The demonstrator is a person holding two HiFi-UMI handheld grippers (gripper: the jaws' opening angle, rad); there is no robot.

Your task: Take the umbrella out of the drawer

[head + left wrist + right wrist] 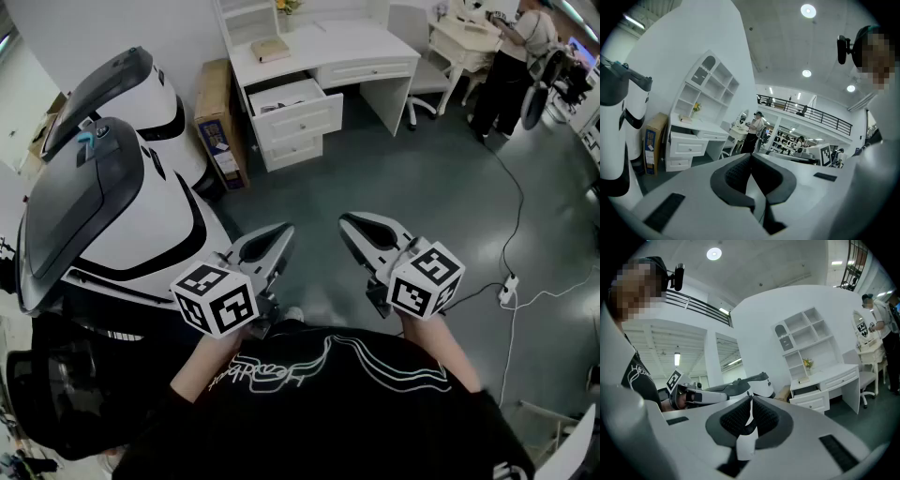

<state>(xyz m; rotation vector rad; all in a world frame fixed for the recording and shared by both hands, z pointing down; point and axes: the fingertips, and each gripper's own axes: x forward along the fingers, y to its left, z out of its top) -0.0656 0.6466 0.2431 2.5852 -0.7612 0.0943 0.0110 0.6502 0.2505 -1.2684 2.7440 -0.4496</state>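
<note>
A white desk (323,47) stands across the room, and its top drawer (292,105) is pulled open. Something dark lies inside, too small to tell as an umbrella. I hold both grippers close to my body, far from the desk. The left gripper (273,240) is shut with nothing in it, and the right gripper (359,229) is shut and empty too. In the left gripper view the left gripper (751,157) points towards the desk (701,127). The right gripper (751,402) has the desk (829,376) at its right in the right gripper view.
A large white and black machine (112,202) stands close at my left. A cardboard box (221,122) leans beside the desk. A white chair (422,66) and a person (514,61) at another desk are at the far right. A cable and power strip (509,291) lie on the grey floor.
</note>
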